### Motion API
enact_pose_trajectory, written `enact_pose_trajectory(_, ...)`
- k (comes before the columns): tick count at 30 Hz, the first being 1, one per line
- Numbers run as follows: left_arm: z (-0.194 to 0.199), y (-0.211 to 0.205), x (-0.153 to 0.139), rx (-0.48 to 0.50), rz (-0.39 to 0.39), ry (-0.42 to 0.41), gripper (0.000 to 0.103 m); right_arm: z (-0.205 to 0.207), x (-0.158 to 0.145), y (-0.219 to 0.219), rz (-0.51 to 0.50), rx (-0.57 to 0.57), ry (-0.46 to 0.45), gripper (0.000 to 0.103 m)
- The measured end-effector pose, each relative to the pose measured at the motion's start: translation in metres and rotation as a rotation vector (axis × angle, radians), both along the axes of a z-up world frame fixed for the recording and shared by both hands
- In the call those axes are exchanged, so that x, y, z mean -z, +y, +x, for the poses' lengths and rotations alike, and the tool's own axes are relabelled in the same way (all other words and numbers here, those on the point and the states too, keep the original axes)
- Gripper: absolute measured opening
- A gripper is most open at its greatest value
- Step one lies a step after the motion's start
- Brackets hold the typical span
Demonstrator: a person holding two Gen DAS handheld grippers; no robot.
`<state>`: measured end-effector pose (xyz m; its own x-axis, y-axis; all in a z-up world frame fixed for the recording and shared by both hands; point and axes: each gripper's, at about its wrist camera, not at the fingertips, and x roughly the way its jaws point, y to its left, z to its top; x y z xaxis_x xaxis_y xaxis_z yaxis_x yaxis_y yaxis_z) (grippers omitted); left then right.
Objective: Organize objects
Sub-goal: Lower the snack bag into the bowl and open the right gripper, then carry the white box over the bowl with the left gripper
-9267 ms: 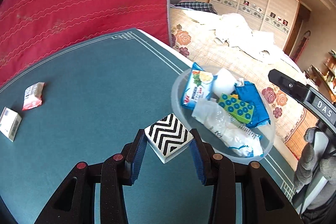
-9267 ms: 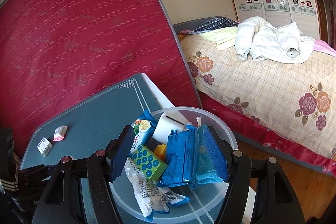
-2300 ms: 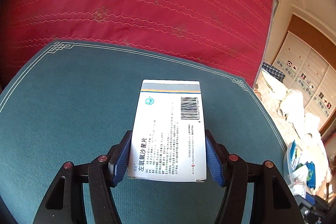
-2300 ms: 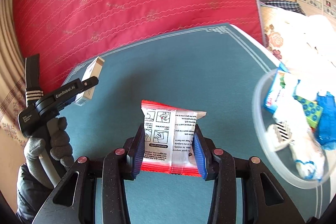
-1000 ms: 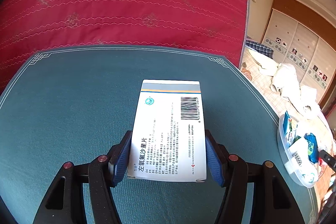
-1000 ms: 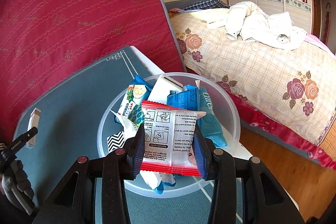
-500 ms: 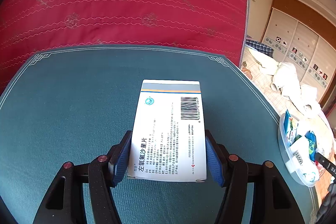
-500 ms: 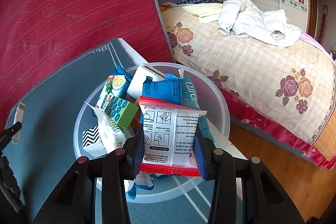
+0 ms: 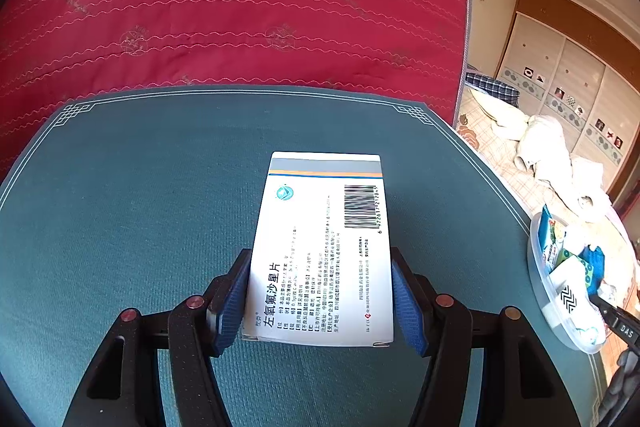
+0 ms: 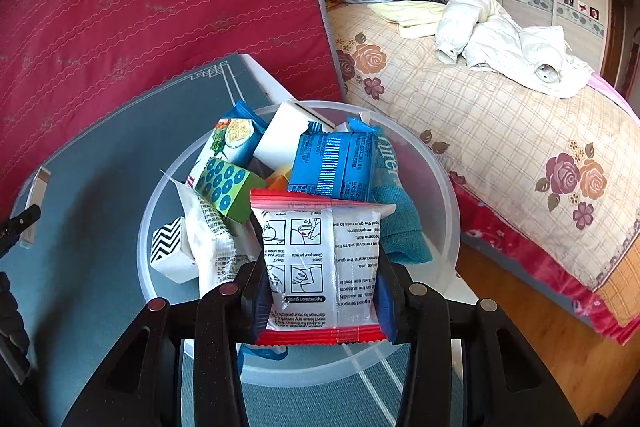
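Left tongs [image 9: 320,301] clamp the medicine box [image 9: 322,251]; right tongs [image 10: 322,297] clamp the sachet [image 10: 320,267] above the bowl [image 10: 448,195].

The left gripper [image 9: 320,299] is held level and pointing forward, its blue-padded fingers [image 9: 226,301] pressed flat against the two long sides of a white medicine box [image 9: 322,251] — the box stands out ahead of the pads, clear of the surface below. The right gripper [image 10: 322,297] tilts downward, fingers closed on the lower half of a red-edged sachet [image 10: 320,267] and pinching it from both sides — its tip also shows at the right edge of the left wrist view.
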<state>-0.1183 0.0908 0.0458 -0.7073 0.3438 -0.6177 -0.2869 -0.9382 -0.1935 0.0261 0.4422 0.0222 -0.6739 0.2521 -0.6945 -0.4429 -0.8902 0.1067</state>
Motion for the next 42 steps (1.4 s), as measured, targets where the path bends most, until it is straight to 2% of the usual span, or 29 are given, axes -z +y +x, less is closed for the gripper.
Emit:
enact_pose_trajectory(4,0.003,0.002,-0.001,0.009,-0.001,0.004,0.067,0.005,-0.005,-0.003,-0.014,-0.011,0.022,0.046)
enact_pose_trajectory(5,0.003,0.003,-0.001,0.012,0.000,0.004,0.067,0.006,-0.007,-0.004,-0.017,-0.015,0.025,0.050)
enact_pose_trajectory(7,0.004,0.005,-0.002,0.020,0.002,0.003,0.067,0.011,-0.013,-0.005,-0.028,-0.012,0.049,0.066)
enact_pose_trajectory(9,0.006,0.007,-0.002,0.030,0.008,0.002,0.067,0.017,-0.020,-0.005,-0.035,-0.005,0.082,0.071)
enact_pose_trajectory(19,0.018,0.025,-0.008,0.092,0.019,0.006,0.067,0.045,-0.042,0.005,-0.059,0.044,0.158,0.071)
enact_pose_trajectory(34,0.065,0.091,-0.010,0.231,-0.063,0.028,0.067,0.068,-0.036,0.025,-0.045,0.060,0.191,0.071)
enact_pose_trajectory(37,0.074,0.096,-0.007,0.230,-0.095,0.038,0.067,0.068,-0.031,0.026,-0.064,0.039,0.195,0.071)
enact_pose_trajectory(40,0.077,0.091,0.000,0.184,-0.151,0.048,0.070,0.068,-0.028,0.026,-0.065,0.018,0.197,0.071)
enact_pose_trajectory(42,0.074,0.083,0.004,0.156,-0.161,0.040,0.073,0.069,-0.025,0.025,-0.064,0.010,0.198,0.071)
